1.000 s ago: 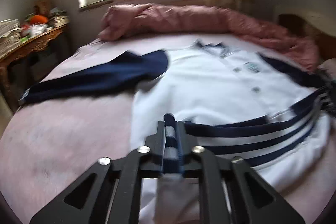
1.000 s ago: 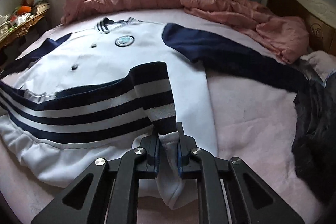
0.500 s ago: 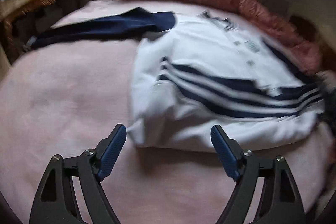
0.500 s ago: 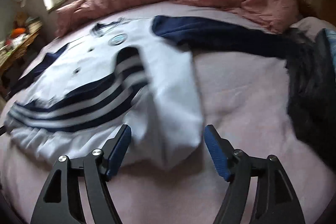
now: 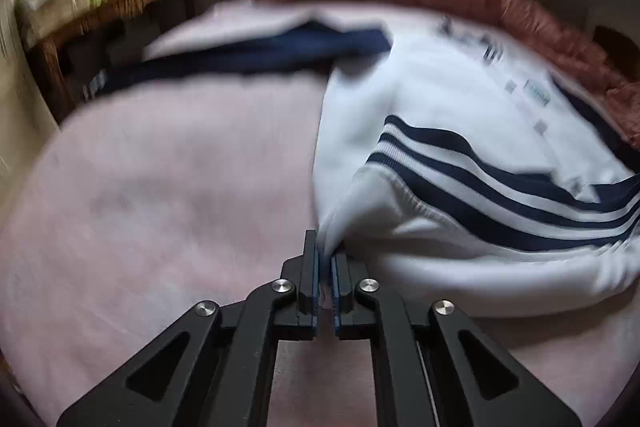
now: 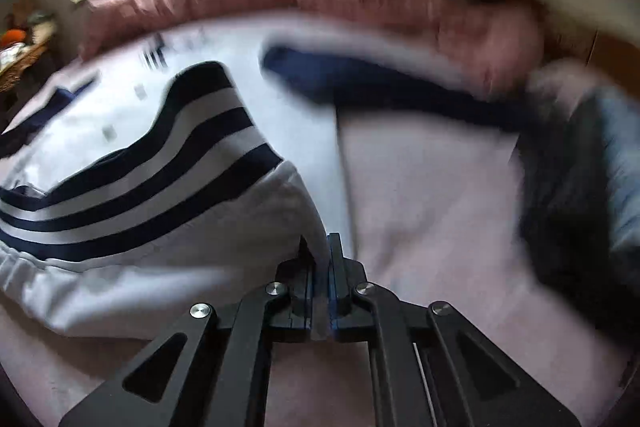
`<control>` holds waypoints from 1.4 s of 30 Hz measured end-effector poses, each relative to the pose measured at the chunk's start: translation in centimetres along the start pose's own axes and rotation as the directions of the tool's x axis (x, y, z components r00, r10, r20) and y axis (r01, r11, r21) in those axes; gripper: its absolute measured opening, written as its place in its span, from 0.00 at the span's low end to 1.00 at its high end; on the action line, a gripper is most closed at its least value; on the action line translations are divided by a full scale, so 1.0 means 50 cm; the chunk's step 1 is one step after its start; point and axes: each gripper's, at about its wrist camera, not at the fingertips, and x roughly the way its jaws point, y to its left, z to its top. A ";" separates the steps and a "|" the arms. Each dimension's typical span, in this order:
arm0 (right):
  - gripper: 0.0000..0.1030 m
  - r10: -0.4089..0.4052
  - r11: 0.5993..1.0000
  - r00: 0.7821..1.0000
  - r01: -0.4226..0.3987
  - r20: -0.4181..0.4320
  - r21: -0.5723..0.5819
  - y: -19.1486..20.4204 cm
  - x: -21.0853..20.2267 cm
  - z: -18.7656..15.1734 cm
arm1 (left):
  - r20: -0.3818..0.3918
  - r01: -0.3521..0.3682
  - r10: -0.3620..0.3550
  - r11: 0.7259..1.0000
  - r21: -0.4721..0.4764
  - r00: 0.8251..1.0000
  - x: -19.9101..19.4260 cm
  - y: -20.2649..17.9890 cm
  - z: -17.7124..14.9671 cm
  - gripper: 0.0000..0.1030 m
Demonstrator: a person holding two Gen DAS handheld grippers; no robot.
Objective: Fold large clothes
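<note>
Though blurred past reading, chest badge [image 5: 538, 94] on white jacket [image 5: 440, 107], perhaps round.

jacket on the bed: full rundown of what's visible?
The jacket is white, soft knit-looking fabric, with navy sleeves, small front buttons, a chest badge and a striped collar. It lies front-up on the pink bedsheet, sleeves spread sideways. Its navy-and-white striped hem band is already folded up over the body. The left gripper and right gripper are each shut on a corner of the white folded lower edge. Both views are motion-blurred.
</note>
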 end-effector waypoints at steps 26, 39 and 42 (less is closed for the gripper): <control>0.95 0.141 0.968 0.926 -0.056 0.349 -0.243 0.114 -0.179 -0.032 | 0.350 0.059 -0.169 0.951 0.303 0.921 -0.191 -0.149 -0.039 0.87; 1.00 0.154 0.797 0.986 -0.090 0.057 -0.598 0.256 -0.095 -0.125 | 0.070 0.068 -0.146 0.765 0.640 0.987 -0.089 -0.246 -0.116 0.95; 1.00 0.065 0.815 0.994 -0.004 0.085 -0.579 0.258 -0.072 -0.122 | 0.127 -0.008 -0.083 0.808 0.590 0.988 -0.070 -0.243 -0.098 0.95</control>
